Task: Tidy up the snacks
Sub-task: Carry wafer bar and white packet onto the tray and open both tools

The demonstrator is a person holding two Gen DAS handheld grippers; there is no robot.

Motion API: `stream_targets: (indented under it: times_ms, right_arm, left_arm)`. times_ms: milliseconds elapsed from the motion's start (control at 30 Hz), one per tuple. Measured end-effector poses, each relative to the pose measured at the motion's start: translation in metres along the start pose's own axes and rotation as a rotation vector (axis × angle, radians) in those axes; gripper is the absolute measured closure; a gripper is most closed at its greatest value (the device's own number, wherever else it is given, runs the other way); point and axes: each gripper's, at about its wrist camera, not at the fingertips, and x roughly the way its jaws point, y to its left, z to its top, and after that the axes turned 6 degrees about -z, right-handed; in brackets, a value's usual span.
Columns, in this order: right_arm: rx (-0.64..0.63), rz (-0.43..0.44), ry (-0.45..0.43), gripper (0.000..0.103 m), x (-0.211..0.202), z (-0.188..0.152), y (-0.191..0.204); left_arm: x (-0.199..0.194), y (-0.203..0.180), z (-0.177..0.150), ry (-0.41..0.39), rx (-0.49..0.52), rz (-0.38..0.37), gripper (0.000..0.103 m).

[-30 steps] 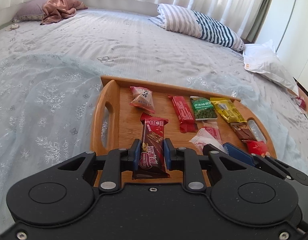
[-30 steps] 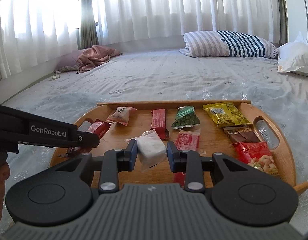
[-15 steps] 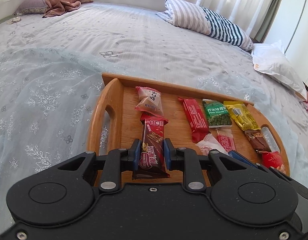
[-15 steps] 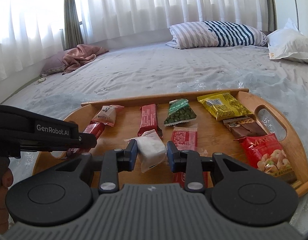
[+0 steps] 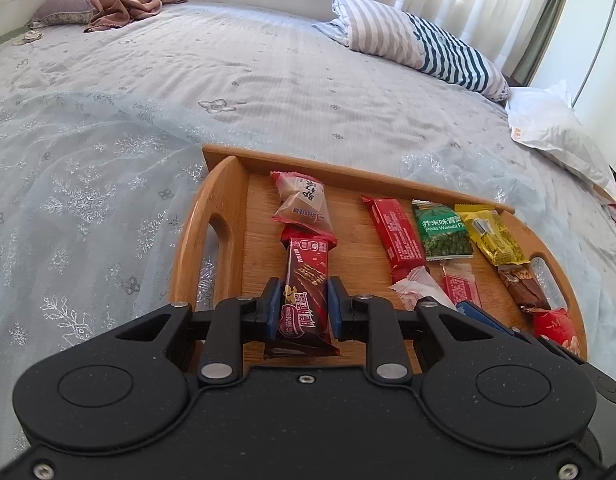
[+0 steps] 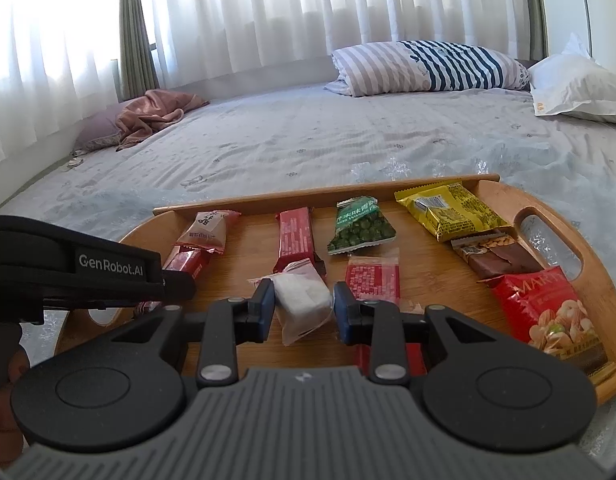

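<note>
A wooden tray (image 5: 224, 216) (image 6: 548, 200) on the bed holds several snack packs. My left gripper (image 5: 302, 306) is shut on a dark red chocolate wafer bar (image 5: 306, 280) over the tray's left end, just behind a pink pastry pack (image 5: 304, 204). My right gripper (image 6: 304, 308) is shut on a white wrapped snack (image 6: 304, 304) over the tray's middle. On the tray lie a red bar (image 6: 296, 236), a green wasabi pea pack (image 6: 360, 228), a yellow pack (image 6: 448, 210), a brown bar (image 6: 496, 252), a red nut bag (image 6: 548, 312) and a small red sachet (image 6: 374, 280).
The tray sits on a pale blue snowflake bedspread (image 5: 88, 200). A striped pillow (image 6: 428, 66), a white pillow (image 6: 576, 92) and a pink blanket (image 6: 156, 114) lie at the far side. White curtains (image 6: 268, 12) hang behind the bed.
Both grippers have moved forward over the tray with their snacks still held. The wafer bar now hangs closer to the pink pastry pack.
</note>
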Motion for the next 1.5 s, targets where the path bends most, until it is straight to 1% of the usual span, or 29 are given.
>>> stream_targets:
  times_ms: [533,667,733,833,900,933,1033,1100,1200,1333,1500]
  right_arm:
    - [-0.014,-0.001,-0.003,0.065,0.005,0.001,0.002]
    - [-0.014,0.008,-0.002,0.062,0.004,0.002,0.001]
    - [-0.014,0.009,-0.004,0.059,0.003,0.003,0.001]
    - [-0.014,0.014,-0.01,0.057,0.001,0.003,0.001]
    - [-0.015,0.018,-0.015,0.054,-0.001,0.004,0.0]
    - [-0.015,0.019,-0.016,0.052,-0.002,0.004,0.0]
    - [-0.014,0.021,-0.026,0.05,-0.006,0.005,0.001]
    - [-0.016,0.026,-0.033,0.047,-0.009,0.005,0.001]
    - [-0.024,0.029,-0.046,0.042,-0.016,0.006,0.001]
    - [-0.034,0.04,-0.059,0.039,-0.025,0.008,0.001]
    - [-0.044,0.054,-0.066,0.036,-0.036,0.008,0.0]
  left_arm:
    - [0.005,-0.005,-0.001,0.007,0.022,0.009,0.08]
    - [0.005,-0.005,-0.001,0.009,0.02,0.008,0.08]
    - [0.005,-0.005,0.0,0.008,0.021,0.008,0.08]
    - [0.002,-0.006,0.0,0.002,0.028,0.018,0.079]
    - [-0.001,-0.006,0.001,0.0,0.026,0.017,0.072]
    - [-0.003,-0.006,0.002,-0.003,0.027,0.015,0.07]
    - [-0.011,-0.008,0.002,-0.014,0.041,0.025,0.067]
    - [-0.016,-0.01,0.001,-0.02,0.048,0.025,0.061]
    - [-0.025,-0.011,0.001,-0.031,0.055,0.03,0.055]
    - [-0.037,-0.012,-0.002,-0.049,0.071,0.043,0.05]
    - [-0.056,-0.013,-0.009,-0.068,0.084,0.045,0.038]
